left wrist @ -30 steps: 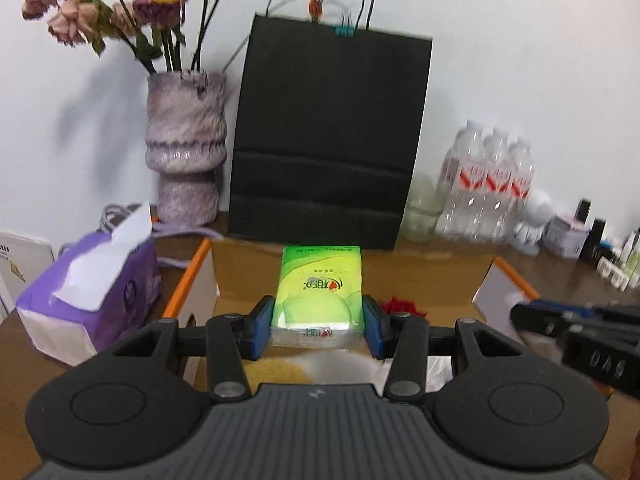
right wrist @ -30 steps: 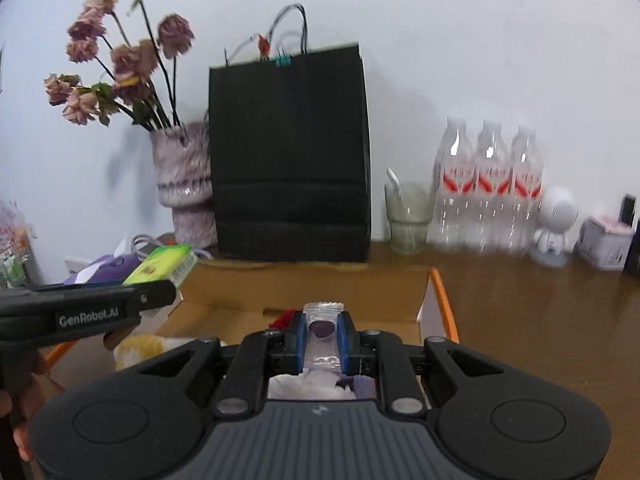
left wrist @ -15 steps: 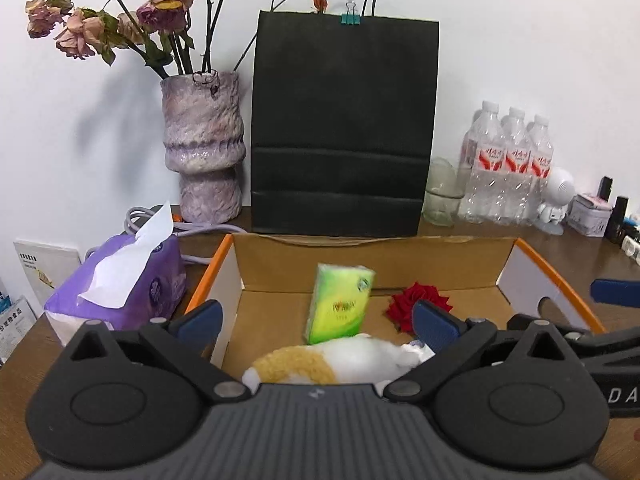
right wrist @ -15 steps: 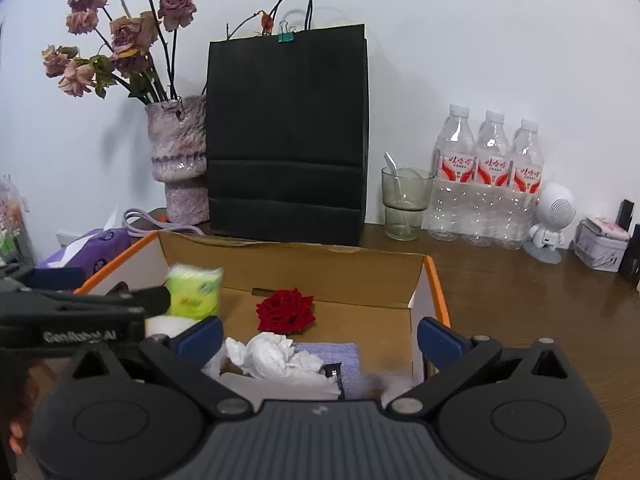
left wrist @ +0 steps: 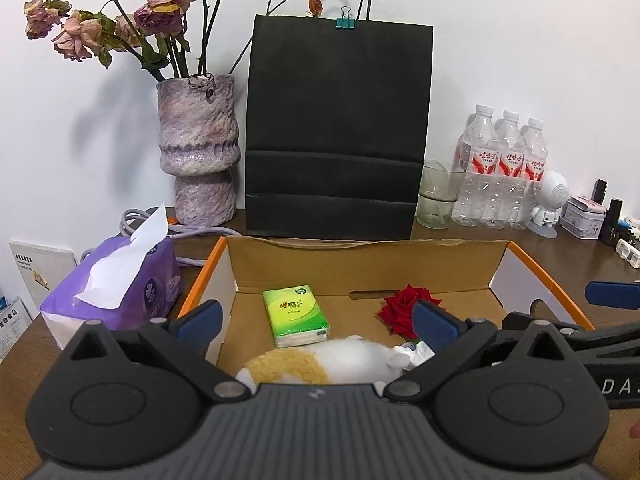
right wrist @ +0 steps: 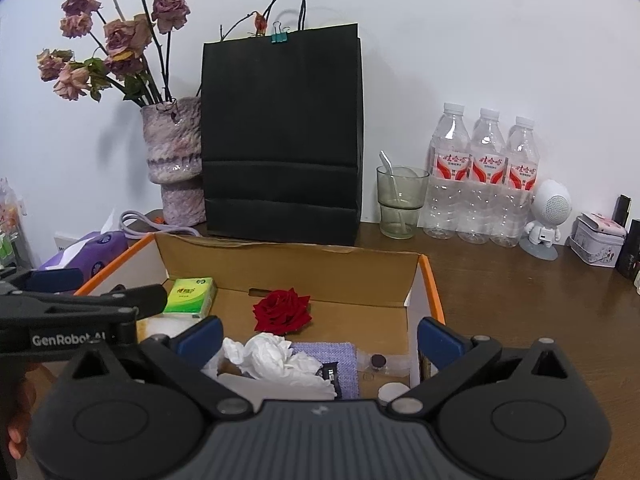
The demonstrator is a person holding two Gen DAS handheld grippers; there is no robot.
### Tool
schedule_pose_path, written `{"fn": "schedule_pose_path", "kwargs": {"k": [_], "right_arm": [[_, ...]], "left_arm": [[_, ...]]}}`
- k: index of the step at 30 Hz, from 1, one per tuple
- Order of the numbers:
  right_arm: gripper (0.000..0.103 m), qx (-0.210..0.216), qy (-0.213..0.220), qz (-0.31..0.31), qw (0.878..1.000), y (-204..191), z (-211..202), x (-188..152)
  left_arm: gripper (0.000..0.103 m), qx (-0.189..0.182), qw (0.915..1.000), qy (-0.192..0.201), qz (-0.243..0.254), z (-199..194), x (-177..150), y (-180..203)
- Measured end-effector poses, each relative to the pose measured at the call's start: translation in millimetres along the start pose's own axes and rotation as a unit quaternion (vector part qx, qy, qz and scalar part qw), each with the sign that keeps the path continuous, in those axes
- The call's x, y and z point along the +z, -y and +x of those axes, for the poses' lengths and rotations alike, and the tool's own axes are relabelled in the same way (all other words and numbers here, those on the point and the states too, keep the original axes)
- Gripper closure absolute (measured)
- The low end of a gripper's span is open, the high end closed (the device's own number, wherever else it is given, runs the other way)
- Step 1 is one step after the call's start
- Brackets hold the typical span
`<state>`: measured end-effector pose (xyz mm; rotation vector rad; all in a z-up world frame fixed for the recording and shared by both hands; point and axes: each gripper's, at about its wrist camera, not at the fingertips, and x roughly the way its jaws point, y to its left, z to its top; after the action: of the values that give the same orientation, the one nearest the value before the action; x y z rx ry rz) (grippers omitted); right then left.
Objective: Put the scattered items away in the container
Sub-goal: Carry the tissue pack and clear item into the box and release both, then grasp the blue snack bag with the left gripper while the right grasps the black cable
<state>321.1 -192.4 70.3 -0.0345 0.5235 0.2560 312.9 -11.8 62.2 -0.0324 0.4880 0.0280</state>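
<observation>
Jaws wide on both sides and nothing between them — my left gripper (left wrist: pixel 316 322) and my right gripper (right wrist: pixel 320 338) each hover over the near edge of the cardboard box (left wrist: pixel 360 264), pointing down into it.

From the left gripper outward: the plush toy (left wrist: pixel 316 364) lies right under the fingers at the bottom centre of the frame, and just past it the green tissue pack (left wrist: pixel 296 316) lies flat on the box floor, a little left of centre, its long axis running away from me toward the back wall. The red rose (left wrist: pixel 404 310) sits right of it.

From the right gripper outward: crumpled white tissue (right wrist: pixel 272 354) and a purple cloth (right wrist: pixel 336 360) lie low in the frame, and the small clear packet with a dark dot (right wrist: pixel 378 360) rests against the right wall of the box, just inside my right finger. The green pack appears at middle left, beside the left gripper's arm.

Compared with a second ago, the left jaws have just been opening off the green pack, which now lies on the box floor; the right jaws have just been opening off the clear packet, which has likewise dropped inside. I judge both drops done — I see no loose task item outside the box, so neither hand has a nearer target yet.
</observation>
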Motion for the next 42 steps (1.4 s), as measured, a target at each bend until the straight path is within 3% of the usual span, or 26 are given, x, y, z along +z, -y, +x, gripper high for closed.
{"fn": "schedule_pose_path", "kwargs": {"k": [13, 22, 27, 33, 37, 42], "right_arm": [[0.0, 0.004, 0.002, 0.003, 1.0, 1.2, -6.0, 1.9], [0.0, 0.039, 0.023, 0.02, 0.999, 7.1, -47.4, 5.0], [0.0, 0.03, 0.03, -0.012, 0.999, 6.4, -79.4, -18.6], [0.0, 0.03, -0.01, -0.033, 0.999, 7.2, -90.9, -58.0], [0.0, 0.033, -0.028, -0.033, 0.998, 2.8, -89.0, -83.7], [0.0, 0.045, -0.04, -0.05, 0.997, -15.5, -81.3, -102.3]], "left_arm": [[0.0, 0.001, 1.0, 0.005, -0.005, -6.1, 2.0, -0.3], [0.0, -0.043, 0.9982, 0.037, -0.022, -53.7, 3.1, -14.3], [0.0, -0.034, 0.999, 0.029, -0.005, -75.0, -17.0, -32.8], [0.0, -0.041, 0.9991, -0.008, -0.001, -84.7, -47.8, -48.1], [0.0, -0.047, 0.9986, -0.021, 0.006, -85.6, -67.5, -40.5], [0.0, -0.084, 0.995, -0.039, 0.038, -78.4, -82.3, -13.7]]}}
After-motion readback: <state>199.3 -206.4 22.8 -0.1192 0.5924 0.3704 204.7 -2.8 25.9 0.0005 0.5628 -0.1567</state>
